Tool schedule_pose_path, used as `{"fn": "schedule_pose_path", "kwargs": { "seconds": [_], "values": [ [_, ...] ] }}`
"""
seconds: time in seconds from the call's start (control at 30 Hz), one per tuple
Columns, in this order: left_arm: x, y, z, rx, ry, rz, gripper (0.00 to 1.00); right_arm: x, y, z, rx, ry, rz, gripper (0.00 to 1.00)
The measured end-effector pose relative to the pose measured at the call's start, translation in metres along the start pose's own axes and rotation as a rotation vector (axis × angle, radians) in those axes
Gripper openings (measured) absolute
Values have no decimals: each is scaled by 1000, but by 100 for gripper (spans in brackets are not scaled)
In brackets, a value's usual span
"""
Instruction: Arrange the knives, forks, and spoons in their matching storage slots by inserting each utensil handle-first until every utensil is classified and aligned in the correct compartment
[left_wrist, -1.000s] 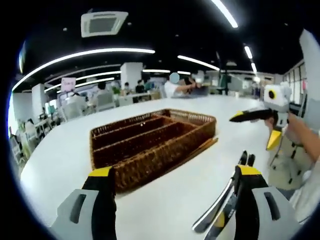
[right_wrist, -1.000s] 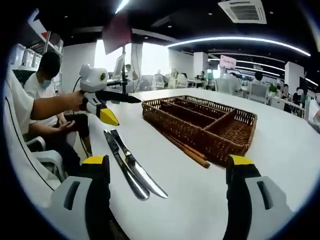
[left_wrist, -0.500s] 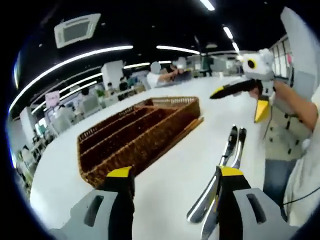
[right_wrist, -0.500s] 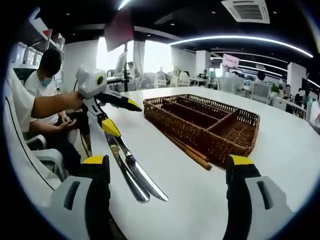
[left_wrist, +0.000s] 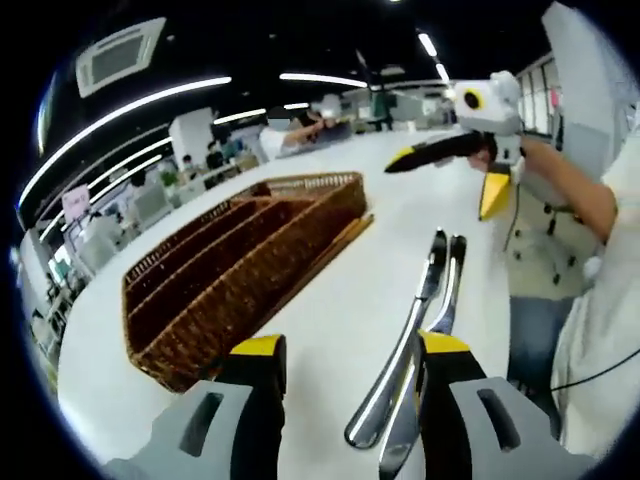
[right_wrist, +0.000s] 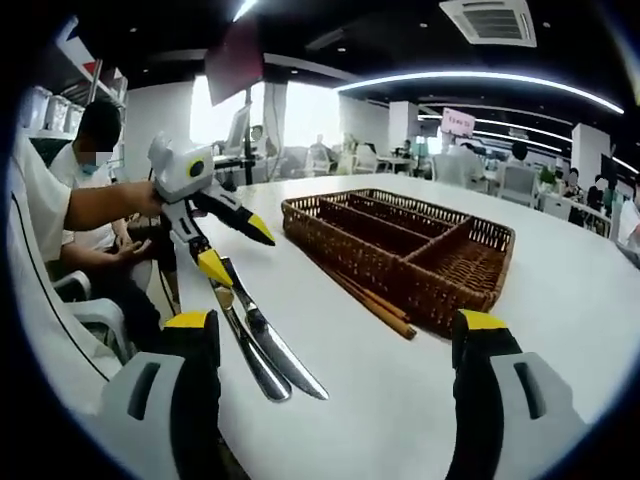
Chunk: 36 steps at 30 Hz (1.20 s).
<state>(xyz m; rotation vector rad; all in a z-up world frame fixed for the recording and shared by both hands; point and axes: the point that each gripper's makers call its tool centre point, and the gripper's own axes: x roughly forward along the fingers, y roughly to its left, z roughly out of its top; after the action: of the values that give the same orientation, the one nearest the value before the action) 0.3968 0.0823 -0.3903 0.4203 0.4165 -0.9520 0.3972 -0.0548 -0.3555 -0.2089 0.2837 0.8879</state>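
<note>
Between the open left claw (left_wrist: 345, 355) tips lie two knives (left_wrist: 415, 335).

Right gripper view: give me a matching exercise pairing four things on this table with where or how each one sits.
Things:
1. two silver table knives
2. brown woven wicker tray
3. pair of brown wooden chopsticks
4. left gripper

Places or states:
A. lying along the tray's near wall
B. open, tipped down over the knives
C. side by side on the white table
D. divided into compartments, nothing seen inside

Pairs: 1-C, 2-D, 3-A, 4-B
</note>
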Motion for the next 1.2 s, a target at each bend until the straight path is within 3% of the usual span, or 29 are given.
{"fn": "schedule_pose_path", "kwargs": {
  "seconds": [0.17,0.53,0.6,0.63,0.83,1.2],
  "values": [
    [1,-8,0,33,13,-42,36,0,-2,-1,3,-3,-6,100],
    [7,-23,-3,91,79,-145,30,2,-1,-4,4,3,-5,100],
    [7,-17,-3,178,93,-167,28,3,-1,-3,4,0,-1,100],
    [7,-16,-6,184,111,-170,26,3,0,-3,3,3,2,100],
    [13,-10,-6,149,121,-203,25,8,-5,-4,6,12,17,100],
    [23,7,-7,223,139,-225,19,25,-3,-5,-24,61,82,97]
  ]
}}
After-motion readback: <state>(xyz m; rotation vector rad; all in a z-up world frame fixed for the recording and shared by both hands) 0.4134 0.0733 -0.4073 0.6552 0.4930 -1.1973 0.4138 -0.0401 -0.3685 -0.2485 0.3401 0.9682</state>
